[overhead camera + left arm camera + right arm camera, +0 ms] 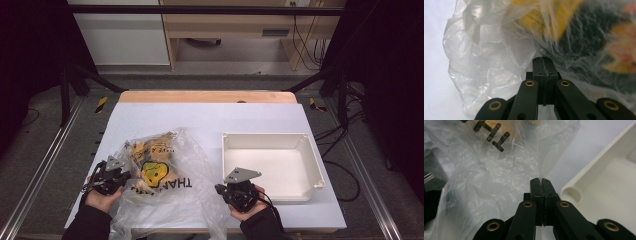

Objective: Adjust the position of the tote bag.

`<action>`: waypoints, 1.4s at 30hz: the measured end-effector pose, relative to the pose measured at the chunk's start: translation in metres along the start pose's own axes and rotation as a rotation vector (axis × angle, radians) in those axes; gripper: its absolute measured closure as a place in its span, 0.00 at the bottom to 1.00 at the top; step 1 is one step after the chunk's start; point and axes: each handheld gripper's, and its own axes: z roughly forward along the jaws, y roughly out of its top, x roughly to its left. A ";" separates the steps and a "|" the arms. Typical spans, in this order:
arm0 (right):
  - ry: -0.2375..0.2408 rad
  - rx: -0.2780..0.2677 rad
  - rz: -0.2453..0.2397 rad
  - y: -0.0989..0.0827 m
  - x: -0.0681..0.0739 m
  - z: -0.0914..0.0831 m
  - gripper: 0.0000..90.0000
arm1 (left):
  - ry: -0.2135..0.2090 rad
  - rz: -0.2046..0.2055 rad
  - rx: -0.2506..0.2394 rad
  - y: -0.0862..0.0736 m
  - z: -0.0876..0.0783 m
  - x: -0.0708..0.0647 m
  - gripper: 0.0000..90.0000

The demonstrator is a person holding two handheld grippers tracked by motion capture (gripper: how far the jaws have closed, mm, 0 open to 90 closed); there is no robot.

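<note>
Both tongs, left (116,176) and right (235,189), pinch the bag (165,175) stretched between them; the tray (314,165) lies just beyond the right.

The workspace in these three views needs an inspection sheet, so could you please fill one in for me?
Surface: white table top with a wooden strip along its far edge.
Job's things: clear plastic bag printed in black and yellow, yellow contents inside, lying left of centre; empty white tray to its right.
Clutter: nothing seen.
Grippers: left gripper shut on the bag's film at its left side; right gripper shut on a fold of film at the bag's right edge, beside the tray's near left corner.
Cables: black cables on the floor to the right.
Surroundings: dark frame, grey floor, wooden furniture beyond the table.
</note>
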 end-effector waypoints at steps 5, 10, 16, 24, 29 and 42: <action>0.045 -0.020 -0.054 0.001 0.012 0.005 0.89 | 0.072 -0.082 -0.128 -0.007 -0.027 0.007 0.77; 0.028 -0.100 -0.078 0.012 0.014 0.001 0.69 | 0.150 -0.167 -0.118 -0.024 -0.044 0.019 0.47; -0.006 -0.097 -0.080 0.015 0.009 0.008 0.62 | 0.095 -0.183 -0.007 -0.031 -0.032 0.021 0.49; -0.016 -0.062 -0.100 0.017 0.010 0.024 0.59 | 0.111 -0.103 0.058 -0.021 -0.022 0.014 1.00; -0.001 -0.091 -0.096 0.023 0.013 0.026 0.56 | 0.095 -0.081 0.029 -0.004 -0.015 0.020 1.00; -0.014 -0.042 -0.110 0.014 0.030 0.056 0.43 | 0.033 -0.149 -0.116 0.008 -0.018 0.037 0.96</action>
